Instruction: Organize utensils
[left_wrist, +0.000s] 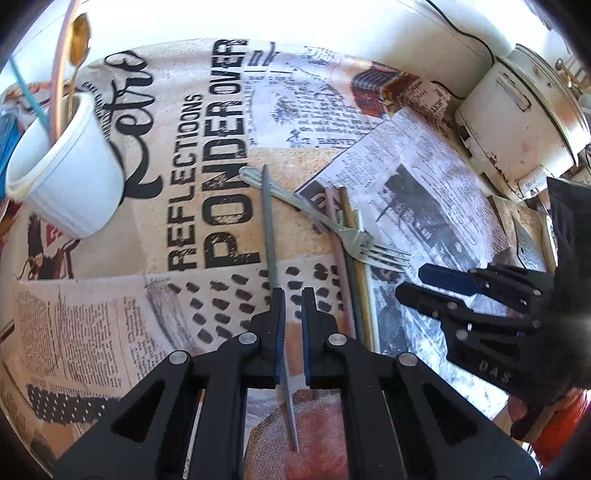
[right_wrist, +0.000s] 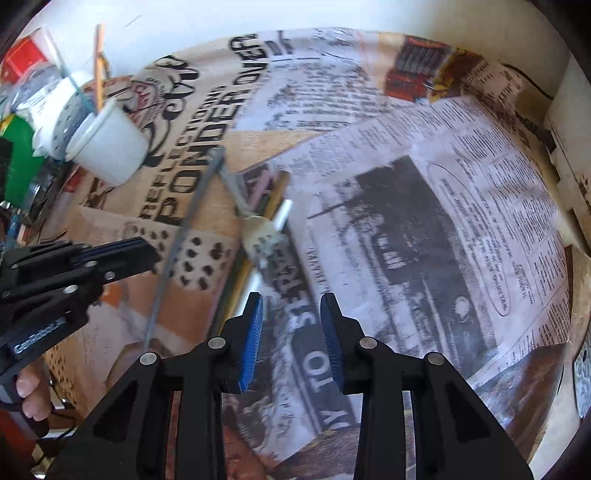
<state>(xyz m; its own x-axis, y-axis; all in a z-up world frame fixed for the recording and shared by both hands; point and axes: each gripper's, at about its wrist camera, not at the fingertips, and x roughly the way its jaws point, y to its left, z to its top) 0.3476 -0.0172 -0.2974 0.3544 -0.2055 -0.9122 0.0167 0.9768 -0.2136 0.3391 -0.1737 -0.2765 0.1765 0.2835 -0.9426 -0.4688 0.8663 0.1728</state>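
Chopstick (left_wrist: 271, 236), grey, sits pinched in your left tool (left_wrist: 293, 295); right tool (right_wrist: 291, 306) gapes empty. Thin grip: a tilt could slip it before the cup (left_wrist: 70, 173).

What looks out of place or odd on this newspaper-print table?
The silver metal fork lies crosswise over a bundle of loose thin sticks instead of standing in the white plastic cup with the other utensils. The left gripper has a thin grey stick pinched in its jaws.
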